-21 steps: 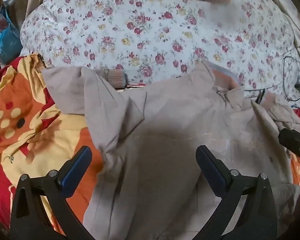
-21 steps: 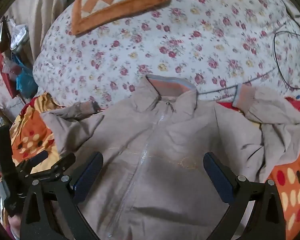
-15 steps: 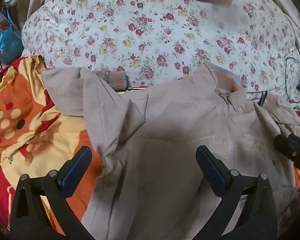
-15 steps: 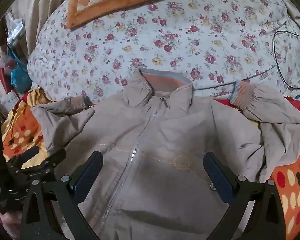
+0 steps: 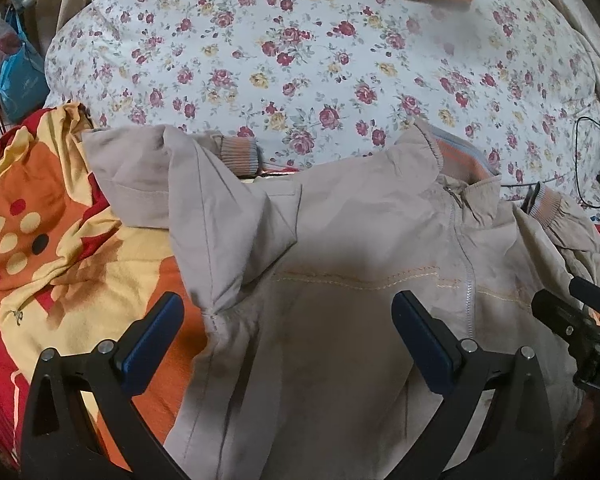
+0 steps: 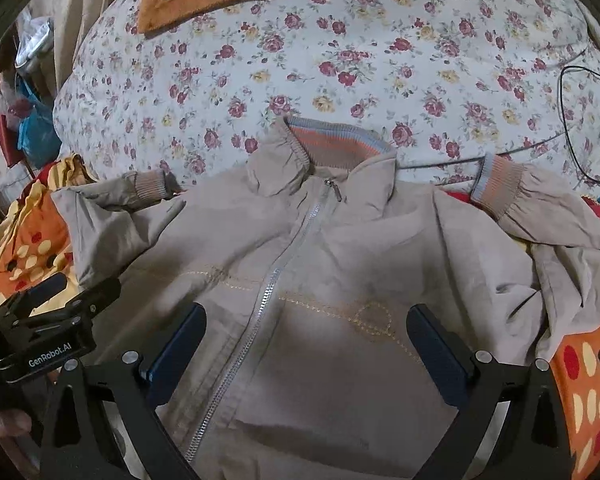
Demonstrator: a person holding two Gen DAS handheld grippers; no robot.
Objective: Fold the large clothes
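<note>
On floral quilt (image 6: pixel 380 60), creased beige jacket (image 6: pixel 320 280), ribbed cuffs

Both wrist cameras look steeply down and forward from close above the beige jacket (image 5: pixel 340 240). The left view sits over its left sleeve side; the right view over the zipper (image 6: pixel 260 304). Both share the collar, chest and far floral quilt (image 6: pixel 340 60).

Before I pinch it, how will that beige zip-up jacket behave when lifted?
The beige zip-up jacket will probably go floppy: its creased sleeve already lies folded. Thin fabric looks light, so it may drag or bunch on the orange patterned sheet.
</note>
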